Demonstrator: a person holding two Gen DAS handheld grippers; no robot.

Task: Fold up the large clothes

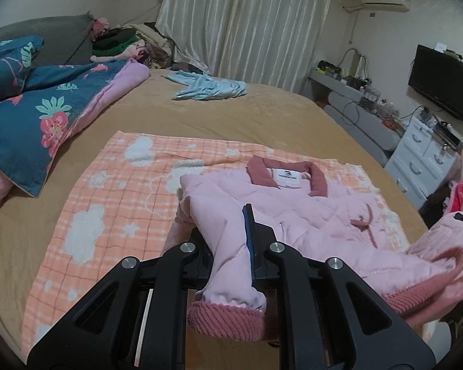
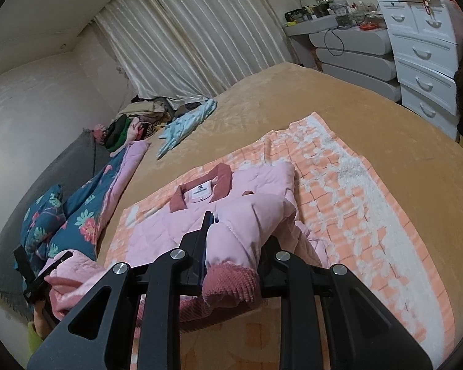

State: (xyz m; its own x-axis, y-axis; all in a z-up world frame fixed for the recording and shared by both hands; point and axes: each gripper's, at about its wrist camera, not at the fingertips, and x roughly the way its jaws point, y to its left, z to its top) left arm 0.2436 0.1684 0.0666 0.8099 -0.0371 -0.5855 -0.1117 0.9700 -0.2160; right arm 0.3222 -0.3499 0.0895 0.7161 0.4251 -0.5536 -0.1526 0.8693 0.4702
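Pink jacket (image 1: 308,215) clamped in both tools

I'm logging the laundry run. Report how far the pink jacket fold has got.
Done: the pink jacket lies collar-up on the checked blanket. In hand: the left gripper and right gripper are each shut on a sleeve near its ribbed cuff, both lifted over the body. Left: lay the sleeves down and fold the body. The light blue garment lies unfolded.
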